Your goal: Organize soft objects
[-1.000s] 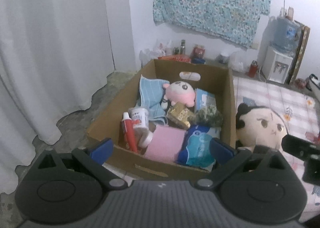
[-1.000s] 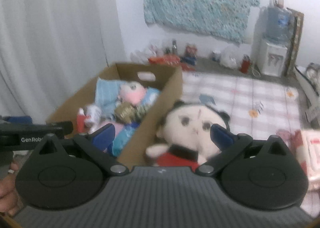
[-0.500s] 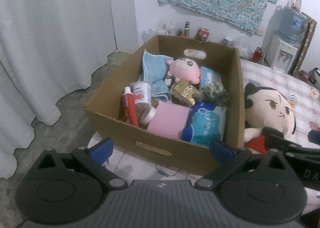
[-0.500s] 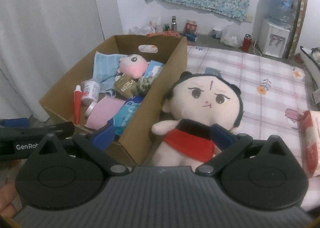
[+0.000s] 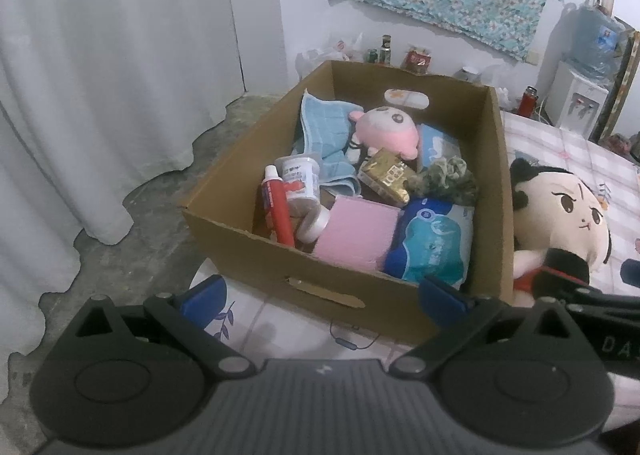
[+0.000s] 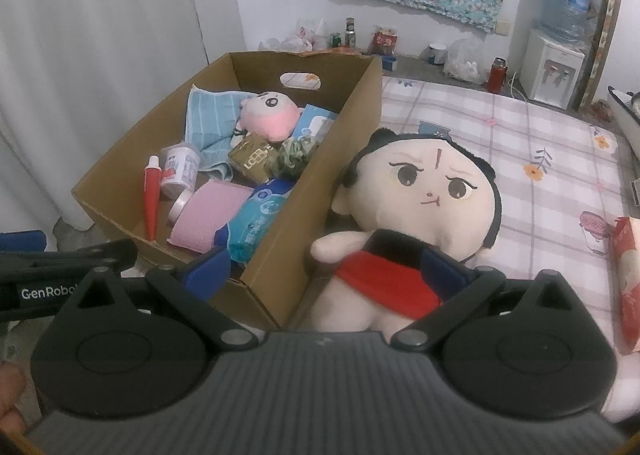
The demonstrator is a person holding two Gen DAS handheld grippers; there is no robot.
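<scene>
A big cream plush doll (image 6: 424, 183) with black hair and a red belt lies on the checked mat, against the right wall of a cardboard box (image 6: 348, 127). My right gripper (image 6: 326, 271) is open just above the doll's body, its right fingertip over the red belt and its left one by the box corner. In the box are a pink plush (image 5: 386, 127), a blue towel (image 5: 324, 131), a pink pad (image 5: 356, 231) and a blue tissue pack (image 5: 432, 243). My left gripper (image 5: 322, 291) hangs open before the box's front wall (image 5: 320, 275), holding nothing.
Hard items in the box: a red toothpaste tube (image 5: 276, 207), a white cup (image 5: 300, 179), a gold carton (image 5: 384, 173). White curtain (image 5: 100, 75) on the left, bottles and a water dispenser (image 6: 552, 67) by the far wall, a red-and-white pack (image 6: 628, 279) on the mat's right edge.
Both grippers have dropped lower and come nearer; the box and doll loom larger. The right gripper has come down over the doll's body. Both stay open.
</scene>
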